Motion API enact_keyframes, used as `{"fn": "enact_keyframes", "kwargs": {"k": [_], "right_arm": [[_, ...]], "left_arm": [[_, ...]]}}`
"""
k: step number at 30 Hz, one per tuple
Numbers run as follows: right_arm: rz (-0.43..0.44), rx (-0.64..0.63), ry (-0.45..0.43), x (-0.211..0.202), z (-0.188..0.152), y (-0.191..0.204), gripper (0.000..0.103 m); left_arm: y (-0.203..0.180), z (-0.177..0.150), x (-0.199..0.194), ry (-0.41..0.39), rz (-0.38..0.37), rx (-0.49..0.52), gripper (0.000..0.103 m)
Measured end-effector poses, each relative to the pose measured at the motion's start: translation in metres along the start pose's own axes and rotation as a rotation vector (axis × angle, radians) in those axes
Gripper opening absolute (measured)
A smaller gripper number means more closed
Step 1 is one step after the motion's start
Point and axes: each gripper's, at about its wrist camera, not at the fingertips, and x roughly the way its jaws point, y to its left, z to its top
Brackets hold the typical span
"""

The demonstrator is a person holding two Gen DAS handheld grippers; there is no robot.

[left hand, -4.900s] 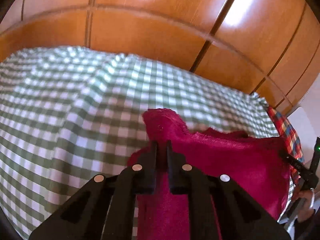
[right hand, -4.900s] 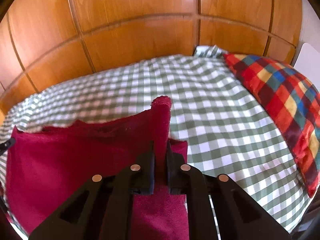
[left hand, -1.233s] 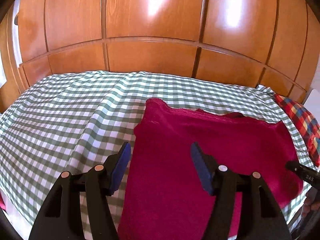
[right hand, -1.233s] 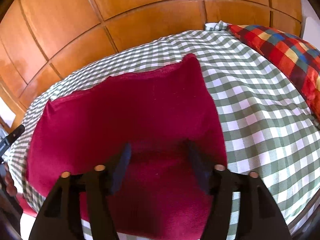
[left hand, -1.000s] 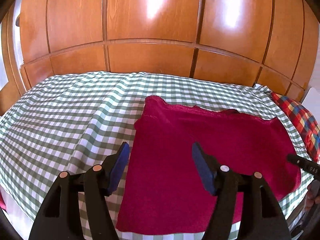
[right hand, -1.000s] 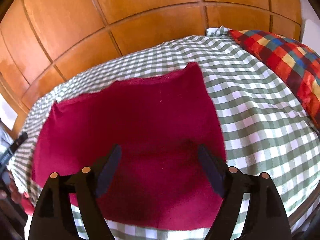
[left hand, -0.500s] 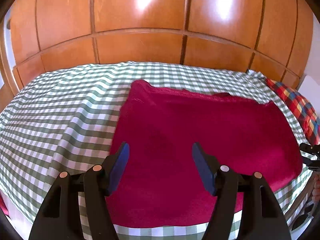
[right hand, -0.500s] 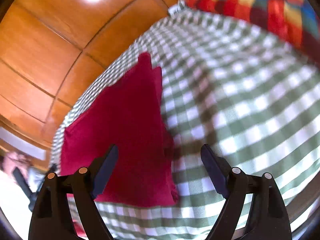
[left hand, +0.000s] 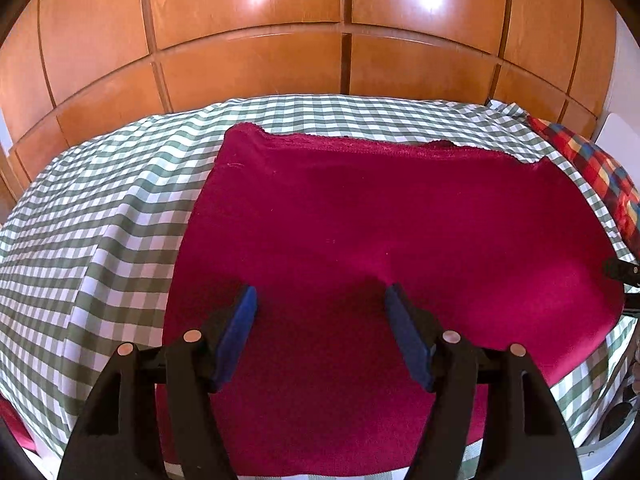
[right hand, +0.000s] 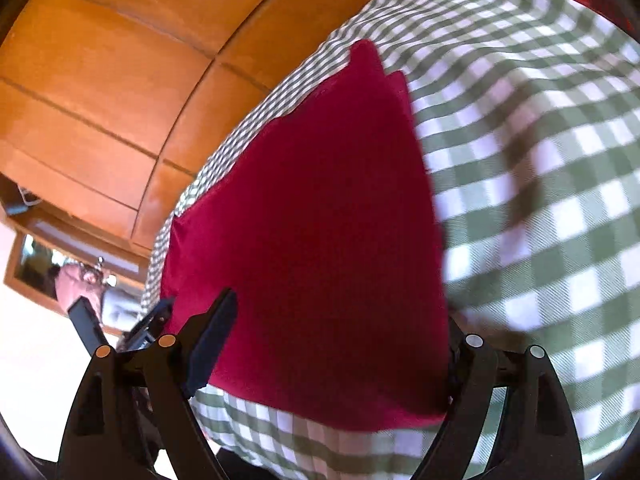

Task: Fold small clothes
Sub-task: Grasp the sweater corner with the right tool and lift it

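Covering most of both views, a bed (left hand: 100,208) under a green-and-white checked sheet carries the task's piece, a dark red cloth (left hand: 380,232), lying flat and already doubled, its far edge showing two layers near a wall of wooden panels (left hand: 256,60). A bright plaid pillow (left hand: 600,176) sits at the bed's right end, clear of the cloth. The left gripper (left hand: 320,300) hovers over the cloth's near-left part, jaws spread with nothing between the pads. The right gripper (right hand: 340,320), tilted and partly blurred, straddles the near-right corner of the cloth (right hand: 320,220); its jaws have just been opening and stand wide, the corner lying between them but not pinched, as far as the blur allows. A person's hand (right hand: 76,280) shows at the far left of the right view.

The step in hand looks like taking hold for the next fold. Doing it well probably means bringing each gripper low to an end of the same edge, closing on both layers together and not the sheet beneath, then lifting evenly so the edges meet square. Catching a single layer would likely undo the earlier fold.
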Motion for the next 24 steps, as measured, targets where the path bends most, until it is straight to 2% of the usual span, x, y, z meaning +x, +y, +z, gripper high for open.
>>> {"fn": "enact_keyframes", "kwargs": {"k": [1, 3, 6, 10, 19, 20, 22, 24], "right_arm": [[-0.003, -0.005, -0.002, 0.001, 0.0, 0.001, 0.082], [-0.029, -0.013, -0.003, 0.0, -0.001, 0.001, 0.064], [-0.032, -0.01, -0.001, -0.003, -0.002, -0.005, 0.044], [-0.045, -0.014, 0.0, -0.003, -0.003, -0.003, 0.042], [-0.114, -0.08, -0.011, -0.009, 0.0, 0.022, 0.028], [-0.127, -0.098, -0.018, -0.011, 0.001, 0.028, 0.027], [-0.145, -0.121, -0.029, -0.013, 0.003, 0.036, 0.025], [-0.161, -0.144, -0.036, -0.014, 0.004, 0.044, 0.024]], "left_arm": [[0.001, 0.0, 0.001, 0.001, 0.0, 0.0, 0.067], [0.001, 0.0, 0.001, 0.001, -0.002, -0.001, 0.067], [0.003, 0.0, 0.0, -0.002, -0.011, -0.012, 0.067], [0.005, 0.001, -0.003, -0.004, -0.023, -0.022, 0.066], [0.021, -0.001, -0.02, -0.032, -0.038, -0.066, 0.064], [0.025, -0.001, -0.023, -0.035, -0.041, -0.073, 0.062], [0.033, -0.004, -0.026, -0.028, -0.048, -0.079, 0.05], [0.043, -0.008, -0.027, -0.017, -0.058, -0.094, 0.046]]}}
